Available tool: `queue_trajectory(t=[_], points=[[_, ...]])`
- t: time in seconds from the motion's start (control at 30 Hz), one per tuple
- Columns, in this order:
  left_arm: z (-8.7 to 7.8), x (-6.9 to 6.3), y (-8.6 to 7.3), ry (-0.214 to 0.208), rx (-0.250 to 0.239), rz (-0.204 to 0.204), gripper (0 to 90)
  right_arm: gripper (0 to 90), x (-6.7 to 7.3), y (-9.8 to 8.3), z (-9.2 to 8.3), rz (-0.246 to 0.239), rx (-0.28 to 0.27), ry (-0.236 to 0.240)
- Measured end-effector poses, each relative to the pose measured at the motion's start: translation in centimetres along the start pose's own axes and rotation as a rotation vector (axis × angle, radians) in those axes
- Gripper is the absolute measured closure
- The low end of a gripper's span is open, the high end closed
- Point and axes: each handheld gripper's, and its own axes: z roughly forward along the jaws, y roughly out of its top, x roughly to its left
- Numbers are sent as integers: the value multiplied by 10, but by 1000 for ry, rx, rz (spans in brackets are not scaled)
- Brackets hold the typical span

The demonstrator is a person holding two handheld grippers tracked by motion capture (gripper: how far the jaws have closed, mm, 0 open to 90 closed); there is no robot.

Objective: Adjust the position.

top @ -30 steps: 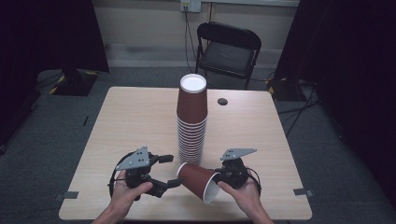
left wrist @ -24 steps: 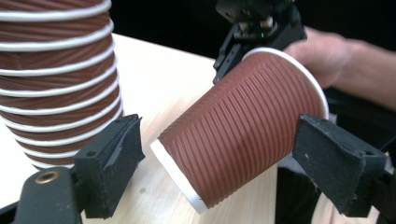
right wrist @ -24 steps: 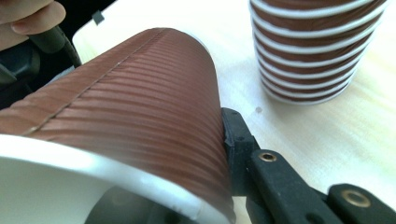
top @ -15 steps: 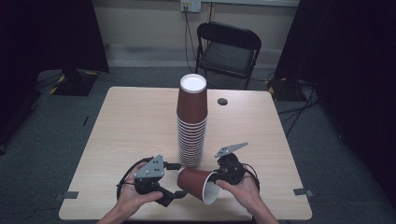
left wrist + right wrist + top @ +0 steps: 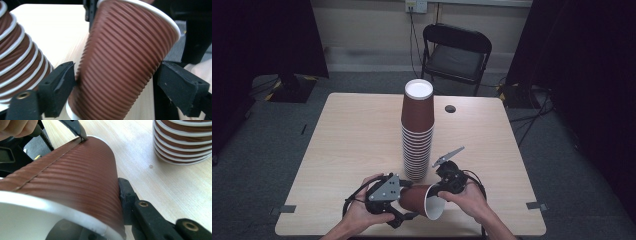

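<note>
Claw work first: the right claw (image 5: 439,187) is clamped on a brown ribbed paper cup with a white rim (image 5: 422,200); in the right gripper view one black jaw presses the outside of the wall just behind the rim, and the other jaw seems to sit inside the mouth, though that part is blurred. The left claw (image 5: 404,207) straddles the same cup (image 5: 120,65) lower on its body. In the left gripper view one jaw touches the ribbed wall while the other stands off it with a gap, so this claw is partly open and not gripping.

The cup lies on its side near the 6 o'clock edge of the light wooden tabletop (image 5: 347,135). Its long axis runs roughly 9 to 3 o'clock, the white mouth facing about 4 o'clock and the narrow base pointing toward 9 o'clock and the left claw.

Just beyond it, toward 12 o'clock, a tall stack of upside-down brown ribbed paper cups (image 5: 417,130) stands upright near the tabletop's middle. A small dark round disc (image 5: 450,108) lies at about 1 o'clock of the stack. A black folding chair (image 5: 455,55) stands past the far edge.
</note>
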Motion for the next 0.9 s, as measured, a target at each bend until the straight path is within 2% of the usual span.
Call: queue_trajectory(t=[0.13, 0.27, 0.37, 0.43, 0.47, 0.67, 0.83, 0.9], points=[[5, 0, 4, -8, 36, 44, 140, 865, -2, 3, 2, 9, 33, -2], [12, -4, 9, -17, 76, 110, 130, 865, -3, 4, 5, 15, 65, 5], [19, -7, 13, -5, 94, 155, 115, 865, -4, 5, 8, 20, 90, 8], [22, -7, 14, -12, 89, 137, 94, 865, -4, 6, 8, 25, 95, 10], [24, -7, 15, -16, 89, 147, 87, 865, -3, 7, 8, 26, 98, 11], [34, -10, 22, -22, 98, 146, 57, 865, -1, 10, 10, 31, 111, 24], [41, -14, 24, -13, 116, 174, 58, 865, 2, 13, 14, 30, 130, 31], [42, -16, 24, 1, 138, 182, 48, 865, 2, 14, 16, 30, 136, 33]])
